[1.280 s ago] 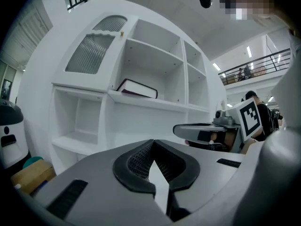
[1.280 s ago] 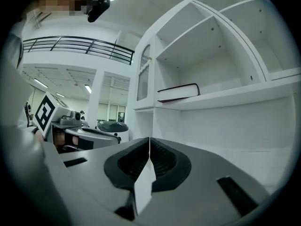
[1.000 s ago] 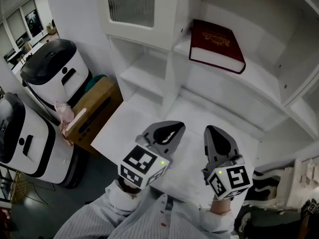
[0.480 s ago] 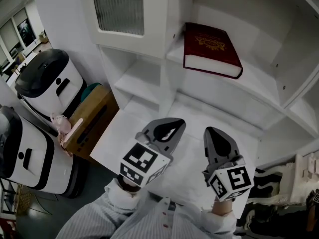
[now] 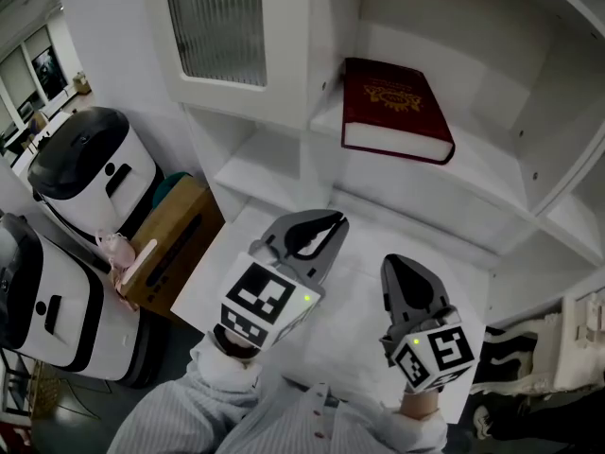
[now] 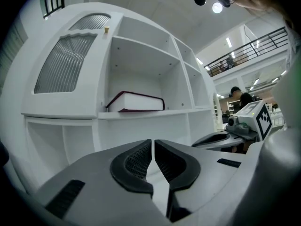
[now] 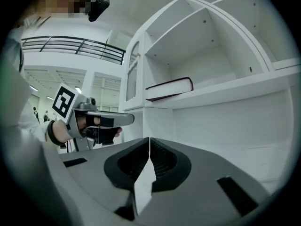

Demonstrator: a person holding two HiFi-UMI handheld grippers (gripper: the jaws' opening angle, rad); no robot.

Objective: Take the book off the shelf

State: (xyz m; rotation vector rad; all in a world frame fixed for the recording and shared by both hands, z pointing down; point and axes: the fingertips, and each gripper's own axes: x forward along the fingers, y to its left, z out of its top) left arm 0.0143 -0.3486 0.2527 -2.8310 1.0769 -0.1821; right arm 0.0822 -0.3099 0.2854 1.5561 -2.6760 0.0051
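Dark red book (image 5: 392, 109) flat on white shelf (image 5: 492, 164), left gripper (image 5: 319, 235) and right gripper (image 5: 408, 274) below it, both closed, empty

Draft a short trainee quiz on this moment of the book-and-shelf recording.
1. What colour is the cover of the book?
2. True or false: the book stands upright on its shelf.
3. The left gripper is: A) open, B) shut on the book, C) shut and empty.
Key: 1. Dark red. 2. False: it lies flat. 3. C.
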